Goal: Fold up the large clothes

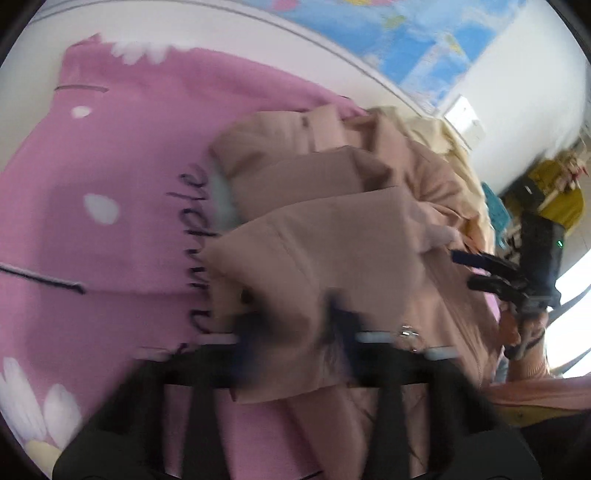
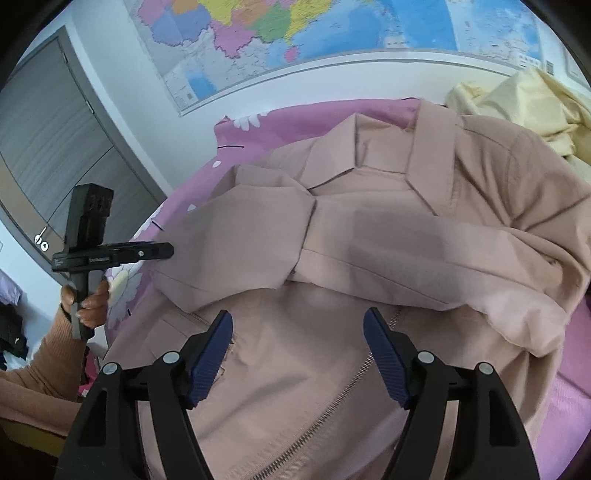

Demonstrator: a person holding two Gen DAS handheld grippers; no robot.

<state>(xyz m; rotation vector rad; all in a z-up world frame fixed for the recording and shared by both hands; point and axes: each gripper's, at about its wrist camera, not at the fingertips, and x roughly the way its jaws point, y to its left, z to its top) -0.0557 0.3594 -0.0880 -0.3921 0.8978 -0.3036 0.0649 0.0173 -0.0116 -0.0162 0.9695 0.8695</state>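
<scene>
A dusty-pink zip jacket lies on a pink bedcover, with one sleeve folded across its chest and the zip running down the front. My right gripper hovers over the lower front, open, with nothing between its blue pads. It also shows at the right of the left wrist view as the right gripper. My left gripper, held by a hand, reaches the sleeve's outer corner. In its own blurred view the left gripper has a jacket fold between its fingers, but whether the pads press on it is unclear.
A pale yellow garment is bunched on the bed beyond the jacket's collar. A wall map hangs behind the bed, and a grey door stands to the left. Yellow clutter sits past the bed's far side.
</scene>
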